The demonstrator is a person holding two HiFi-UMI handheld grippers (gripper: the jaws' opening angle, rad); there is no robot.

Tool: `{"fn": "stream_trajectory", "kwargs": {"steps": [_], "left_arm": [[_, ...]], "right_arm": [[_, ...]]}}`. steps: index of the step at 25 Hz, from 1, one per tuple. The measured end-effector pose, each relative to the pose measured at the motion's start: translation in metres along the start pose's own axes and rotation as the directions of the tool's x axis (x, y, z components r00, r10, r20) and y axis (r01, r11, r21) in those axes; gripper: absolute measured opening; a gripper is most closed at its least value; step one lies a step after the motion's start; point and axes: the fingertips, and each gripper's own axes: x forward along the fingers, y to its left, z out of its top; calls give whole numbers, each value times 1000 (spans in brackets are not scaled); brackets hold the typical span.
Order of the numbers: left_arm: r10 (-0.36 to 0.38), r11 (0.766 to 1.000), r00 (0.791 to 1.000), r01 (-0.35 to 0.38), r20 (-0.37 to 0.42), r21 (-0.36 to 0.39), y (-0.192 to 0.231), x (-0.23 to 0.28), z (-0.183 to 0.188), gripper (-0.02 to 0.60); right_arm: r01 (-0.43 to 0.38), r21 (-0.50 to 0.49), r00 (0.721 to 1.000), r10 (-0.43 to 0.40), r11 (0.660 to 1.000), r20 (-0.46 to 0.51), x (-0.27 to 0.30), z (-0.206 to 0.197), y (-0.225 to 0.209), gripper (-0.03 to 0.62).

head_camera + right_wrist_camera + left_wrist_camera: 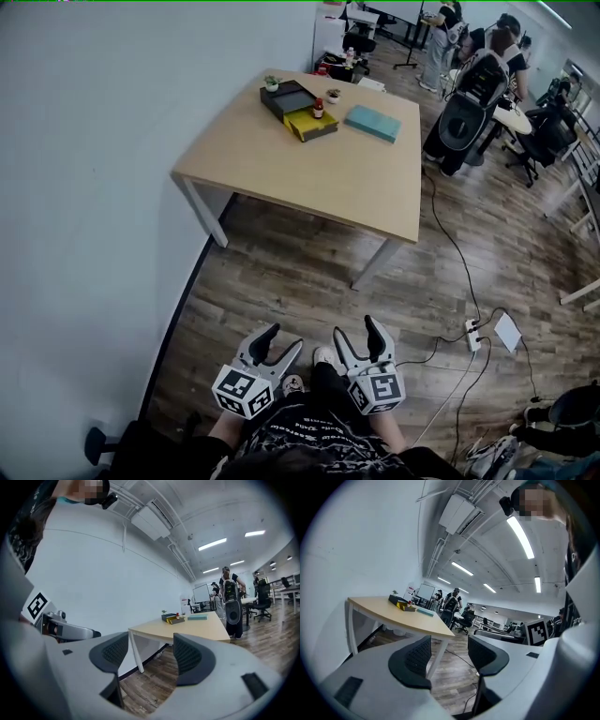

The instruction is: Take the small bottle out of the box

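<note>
On table (309, 178): small bottle (319, 108) by box (286, 97), teal book (372, 123) | left gripper (284, 337), right gripper (354, 328) released, empty

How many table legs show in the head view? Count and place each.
2: left leg under the table's near left corner; right leg under its near right corner. Far legs may be hidden.

A pale wooden table (319, 187) on white legs stood at upper centre, beside a plain white wall (84, 187). Dark plank floor (291, 281) filled the middle. Strip lights (520, 536) crossed the ceiling (487, 550).
</note>
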Motion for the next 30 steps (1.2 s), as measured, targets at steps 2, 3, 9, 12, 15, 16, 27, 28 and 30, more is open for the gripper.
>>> {"fn": "stream_trajectory", "kwargs": {"steps": [2, 3, 9, 12, 15, 16, 27, 28, 30], "left_arm": [[-1, 1000, 1000, 1, -4, 12, 3, 3, -2, 250], [-4, 1000, 1000, 4, -2, 11, 4, 6, -2, 250], [8, 1000, 999, -8, 37, -10, 17, 30, 8, 250], [35, 999, 999, -35, 31, -7, 29, 46, 11, 250], [60, 998, 998, -60, 16, 8, 41, 68, 17, 250], [68, 998, 998, -68, 12, 11, 45, 76, 19, 250], [188, 982, 982, -187, 33, -17, 77, 172, 52, 250], [197, 980, 980, -196, 28, -15, 79, 179, 53, 250], [214, 977, 977, -214, 17, -5, 81, 194, 54, 250]], "right_arm": [[-16, -7, 1000, 16, 1000, -6, 6, -2, 1, 310], [-23, -8, 1000, 23, 1000, -12, 8, -4, 0, 310], [-56, -22, 998, 55, 998, -40, 39, -9, -14, 310], [-74, -41, 996, 72, 996, -45, 60, -5, -26, 310], [-91, -46, 995, 89, 995, -45, 86, 2, -42, 310], [-98, -46, 994, 96, 994, -47, 95, 4, -48, 310], [-193, -50, 979, 189, 980, -79, 177, 21, -112, 304], [-197, -45, 978, 193, 979, -83, 184, 21, -119, 301], [-206, -36, 975, 202, 978, -89, 194, 20, -133, 298]]}}
